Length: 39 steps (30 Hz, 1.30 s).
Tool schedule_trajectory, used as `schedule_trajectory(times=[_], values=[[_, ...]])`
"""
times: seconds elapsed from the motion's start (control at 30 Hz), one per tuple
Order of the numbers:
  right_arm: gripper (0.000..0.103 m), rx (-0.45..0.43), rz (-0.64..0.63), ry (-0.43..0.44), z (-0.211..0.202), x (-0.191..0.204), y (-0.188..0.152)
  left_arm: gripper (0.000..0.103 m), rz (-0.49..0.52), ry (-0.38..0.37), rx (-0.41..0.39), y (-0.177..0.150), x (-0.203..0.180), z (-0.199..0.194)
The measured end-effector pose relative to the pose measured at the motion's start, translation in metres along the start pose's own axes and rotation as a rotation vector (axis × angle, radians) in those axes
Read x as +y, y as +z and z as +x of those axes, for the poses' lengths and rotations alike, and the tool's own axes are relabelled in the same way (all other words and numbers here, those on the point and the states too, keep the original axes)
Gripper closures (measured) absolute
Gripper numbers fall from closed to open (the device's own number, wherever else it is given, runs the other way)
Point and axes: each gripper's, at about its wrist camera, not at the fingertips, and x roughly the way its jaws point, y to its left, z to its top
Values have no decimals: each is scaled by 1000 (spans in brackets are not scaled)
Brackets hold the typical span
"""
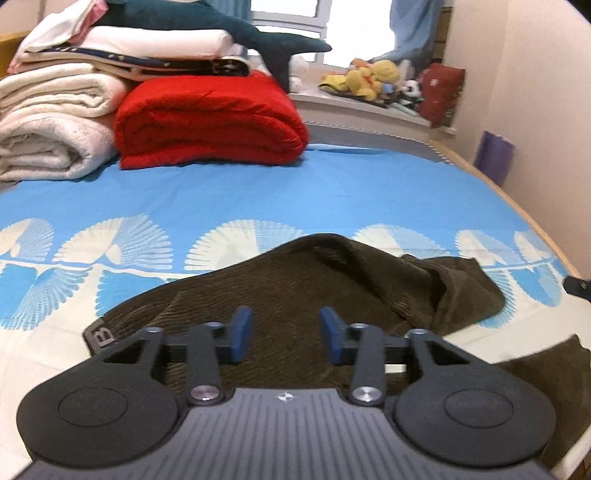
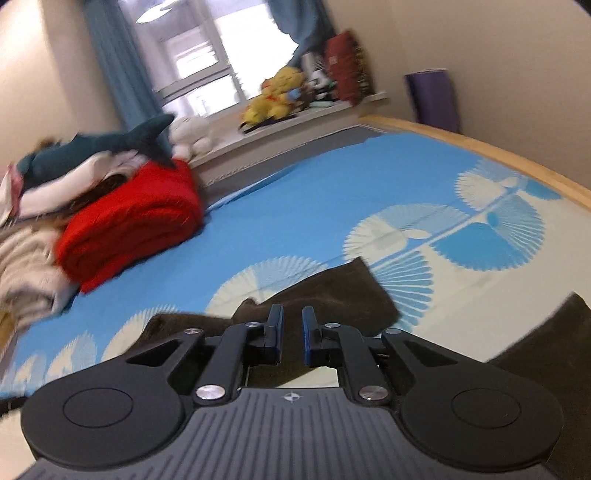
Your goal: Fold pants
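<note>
Dark olive-brown corduroy pants (image 1: 332,288) lie bunched on the blue and white bed sheet (image 1: 258,192), waistband label at the left. My left gripper (image 1: 286,338) is open just above the pants, blue pads apart, nothing between them. In the right wrist view the pants (image 2: 332,295) lie under and ahead of my right gripper (image 2: 292,338), whose jaws stand a narrow gap apart with nothing held. A further part of the pants (image 2: 546,339) shows at the right. The right view is blurred by motion.
A folded red blanket (image 1: 210,122) and stacked white blankets (image 1: 48,122) with a plush shark (image 1: 207,26) sit at the far left of the bed. Plush toys (image 1: 369,77) line the window sill. The wooden bed edge (image 2: 480,147) runs along the right, a purple roll (image 1: 495,157) beyond it.
</note>
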Motion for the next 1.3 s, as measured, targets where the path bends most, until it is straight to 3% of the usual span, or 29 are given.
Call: schedule_trajectory(times=[0.07,0.27,0.37,0.4,0.5,0.8,0.97,1.2,1.27,1.3], values=[[92,14,-39,10,4,9,-2,74,-10,30,10,2,6,7],[92,26,-43,33,19,15,3,83,-43,111,38,4,22,15],[93,45,-24,51,29,13,3,84,-67,117,53,6,24,21],[99,51,-12,73,30,13,4,85,-69,114,56,7,24,22],[102,19,-33,90,30,20,6,85,-62,108,45,10,20,21],[92,45,-70,99,38,38,5,83,-52,129,13,13,21,11],[91,50,-72,100,37,40,3,83,-20,138,-6,9,16,3],[93,-3,-31,60,29,29,5,83,-17,108,-16,9,10,-1],[100,-20,-20,35,30,24,5,84,-22,39,1,9,6,3],[100,-25,-11,20,32,20,6,84,-16,-14,45,10,3,11]])
